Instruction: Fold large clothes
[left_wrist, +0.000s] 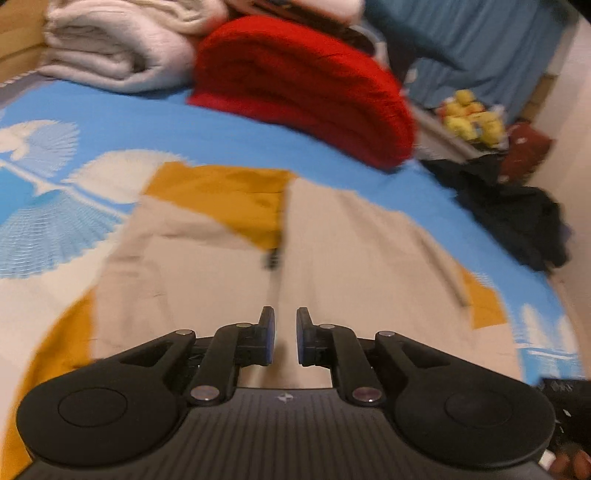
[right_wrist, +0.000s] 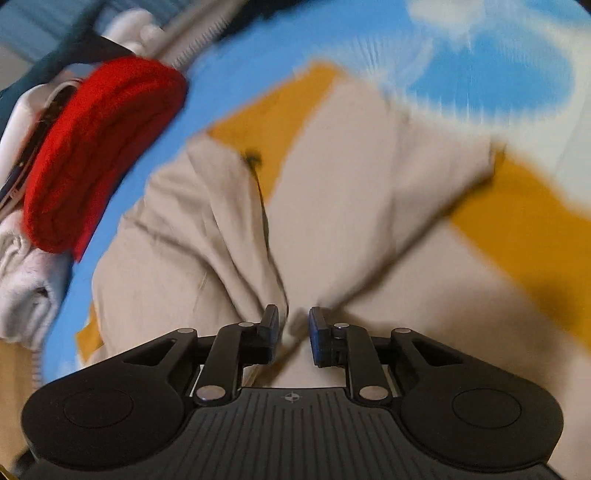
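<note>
A large beige and mustard garment lies spread on the blue patterned bed sheet, with a dark zipper pull near its middle seam. My left gripper hovers just above the beige cloth with its jaws a little apart and nothing between them. In the right wrist view the same garment is bunched into folds. My right gripper has a ridge of the beige cloth between its blue pads and the cloth pulls up toward it. Both views are blurred by motion.
A folded red blanket and a folded white blanket lie at the far side of the bed; both show in the right wrist view too, the red one at left. Dark clothes and yellow toys sit at the right.
</note>
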